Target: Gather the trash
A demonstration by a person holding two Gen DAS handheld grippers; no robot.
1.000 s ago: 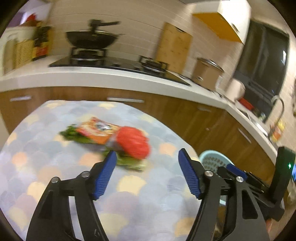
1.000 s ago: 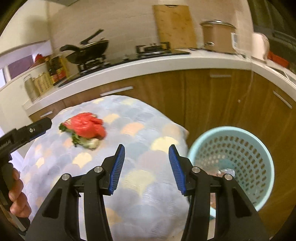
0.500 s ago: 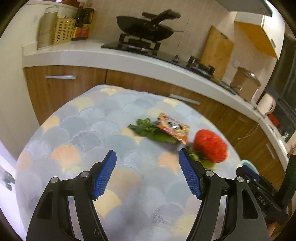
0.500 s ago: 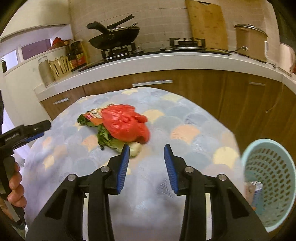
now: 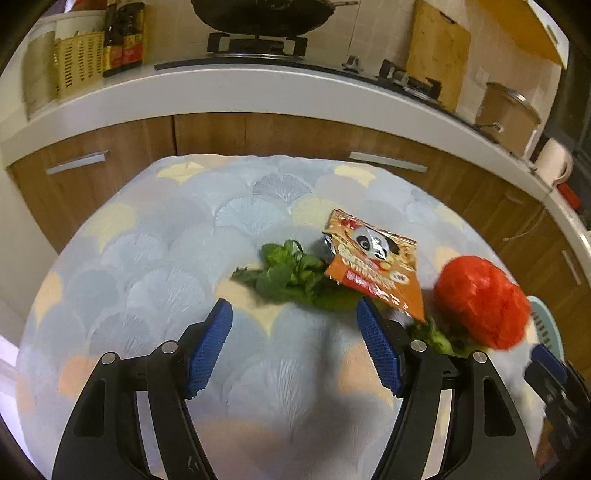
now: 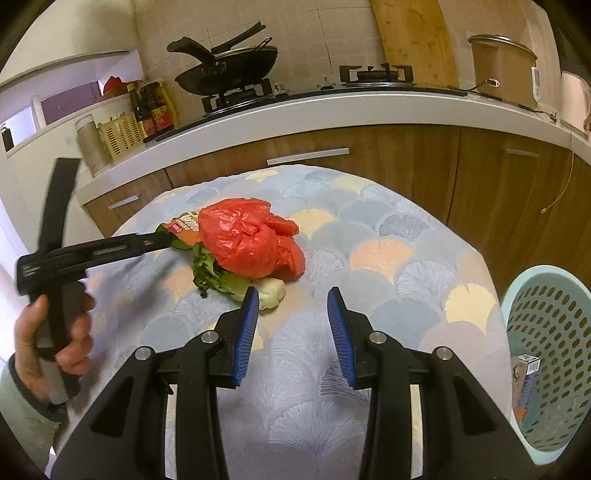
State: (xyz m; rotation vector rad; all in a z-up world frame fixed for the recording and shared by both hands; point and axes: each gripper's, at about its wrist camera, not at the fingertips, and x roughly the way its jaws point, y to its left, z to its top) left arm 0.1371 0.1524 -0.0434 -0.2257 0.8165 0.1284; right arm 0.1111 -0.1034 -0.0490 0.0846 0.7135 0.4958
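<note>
Kitchen cabinets of brown wood under a white countertop [image 5: 258,92] are curving behind a round table covered in a pale blue scallop-patterned cloth [image 5: 166,258] in the left wrist view, with a black wok [image 5: 258,14] sitting on the stove at twelve o'clock. On the cloth, a bunch of limp green leafy vegetable scraps [image 5: 291,277] is lying just ahead of the left gripper [image 5: 295,338], whose blue-padded fingers are standing spread wide with nothing between them. An orange snack wrapper with a panda face [image 5: 376,269] is overlapping the greens at about one o'clock, and a crumpled red plastic bag [image 5: 480,301] is resting at three o'clock, near the table's edge. In the right wrist view, the right gripper [image 6: 291,334] is hovering over the same cloth [image 6: 369,240] with its fingers parted and holding nothing. The red bag [image 6: 251,242] is sitting at eleven o'clock on top of the greens [image 6: 214,273], whose pale stem end is lying just beside the left blue pad. The left gripper [image 6: 162,240] is reaching in from nine o'clock, gripped by a bare hand [image 6: 55,332], its tip at the wrapper [image 6: 184,227]. A light blue perforated plastic basket [image 6: 546,332] is standing off the table at four o'clock, with a small carton [image 6: 526,369] inside it.
</note>
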